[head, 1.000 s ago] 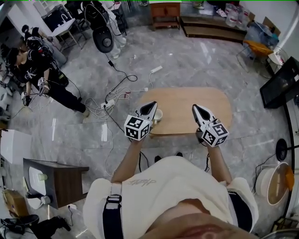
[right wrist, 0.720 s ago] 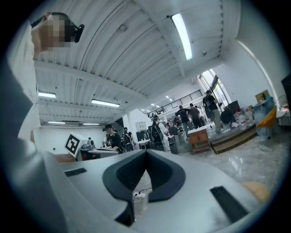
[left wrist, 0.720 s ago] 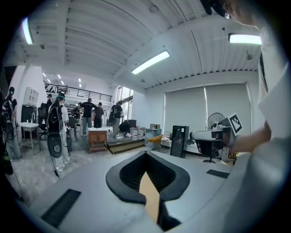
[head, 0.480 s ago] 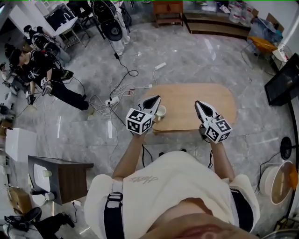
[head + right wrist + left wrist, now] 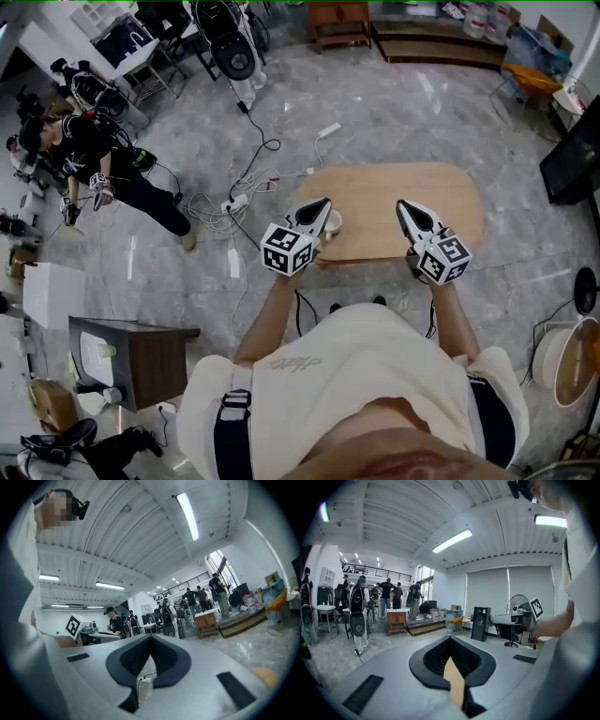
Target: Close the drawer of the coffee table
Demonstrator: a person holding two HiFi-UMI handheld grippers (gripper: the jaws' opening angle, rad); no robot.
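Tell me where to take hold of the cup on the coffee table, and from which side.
I'd take the cup by its rim and wall, coming down from above with one jaw inside: it stands upright, mouth up, near the coffee table's near-left edge. No handle can be made out. The left gripper, its jaws together now, is nearest and would have to open first.

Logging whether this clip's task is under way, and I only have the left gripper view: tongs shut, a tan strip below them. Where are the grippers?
Observer: In the head view, the left gripper and right gripper are both held over the near side of the table.
Operator: Anything on the table?
Observer: A cup, right beside the left gripper.
Operator: Is the right gripper shut too?
Observer: Yes, the right gripper view shows it shut and empty.
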